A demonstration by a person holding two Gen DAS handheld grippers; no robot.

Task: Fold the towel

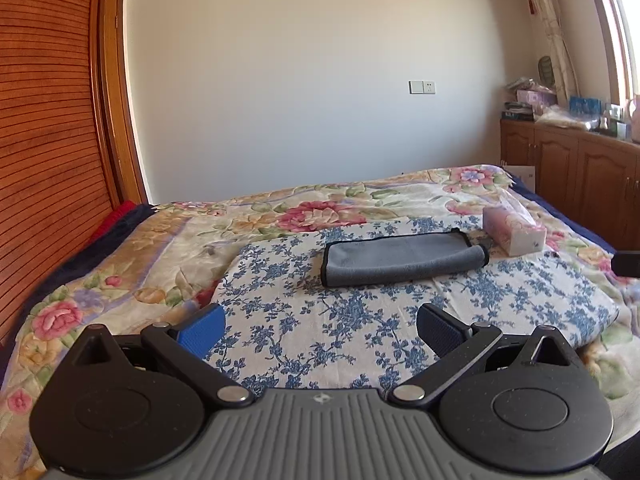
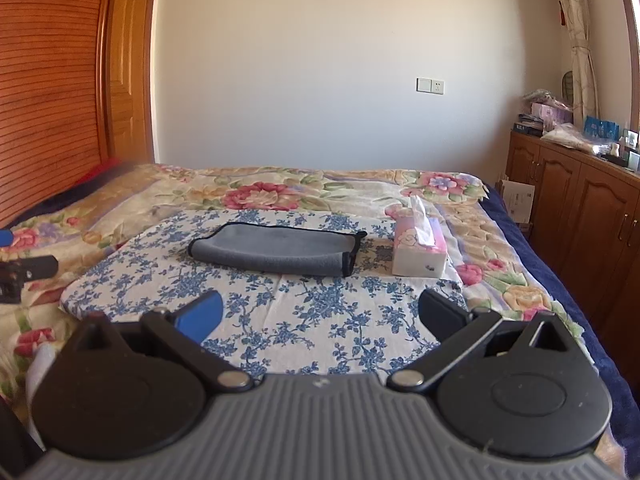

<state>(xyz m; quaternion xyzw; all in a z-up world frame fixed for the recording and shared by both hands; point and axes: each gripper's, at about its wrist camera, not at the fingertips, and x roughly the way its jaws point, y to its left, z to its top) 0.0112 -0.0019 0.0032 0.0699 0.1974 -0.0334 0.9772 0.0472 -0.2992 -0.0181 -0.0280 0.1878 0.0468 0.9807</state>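
A grey towel with black trim [image 1: 404, 258] lies folded in a long strip on a blue-flowered cloth on the bed; it also shows in the right wrist view [image 2: 276, 249]. My left gripper [image 1: 320, 326] is open and empty, held above the cloth short of the towel. My right gripper [image 2: 320, 314] is open and empty too, also short of the towel. A tip of the right gripper [image 1: 626, 264] shows at the left view's right edge. The left gripper [image 2: 24, 272] shows at the right view's left edge.
A pink tissue box [image 2: 420, 250] stands just right of the towel; it also shows in the left wrist view [image 1: 514, 234]. The flowered bedspread [image 1: 120, 264] covers the bed. A wooden headboard [image 1: 44, 140] is at left, wooden cabinets [image 2: 572, 208] at right.
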